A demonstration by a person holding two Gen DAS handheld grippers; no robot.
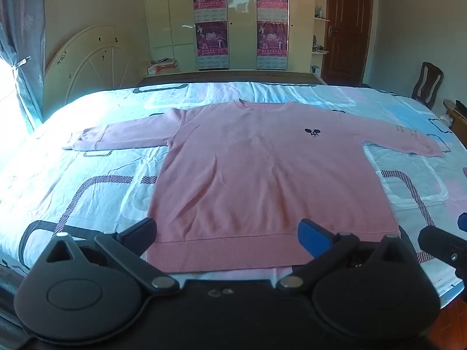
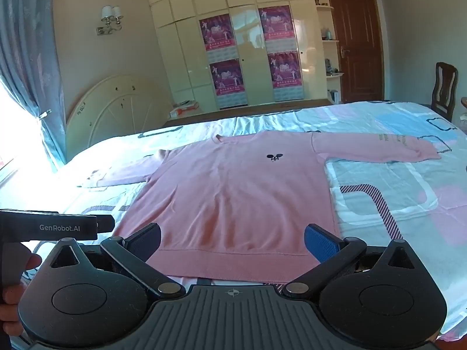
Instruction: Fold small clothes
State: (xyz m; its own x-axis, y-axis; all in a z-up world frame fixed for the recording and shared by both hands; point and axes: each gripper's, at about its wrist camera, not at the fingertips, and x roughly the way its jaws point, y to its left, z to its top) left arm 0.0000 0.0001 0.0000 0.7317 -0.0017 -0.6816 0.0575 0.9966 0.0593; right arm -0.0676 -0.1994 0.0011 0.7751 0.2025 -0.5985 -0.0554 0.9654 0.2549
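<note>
A pink long-sleeved sweatshirt (image 1: 262,175) lies flat, front up, on the bed, both sleeves spread out and its hem toward me. It also shows in the right wrist view (image 2: 233,198). A small dark logo (image 1: 312,132) sits on its chest. My left gripper (image 1: 229,237) is open and empty, above the hem near the bed's front edge. My right gripper (image 2: 233,242) is open and empty, also just above the hem. The right gripper's fingers (image 1: 437,243) show at the right edge of the left wrist view. The left gripper's body (image 2: 58,227) shows at the left of the right wrist view.
The bed (image 1: 87,180) has a light blue, white and pink patterned sheet. A cream headboard (image 1: 96,64) is at far left, curtains (image 1: 20,43) by a bright window. A wardrobe with posters (image 1: 242,20), a brown door (image 1: 347,26) and a wooden chair (image 1: 427,84) stand behind.
</note>
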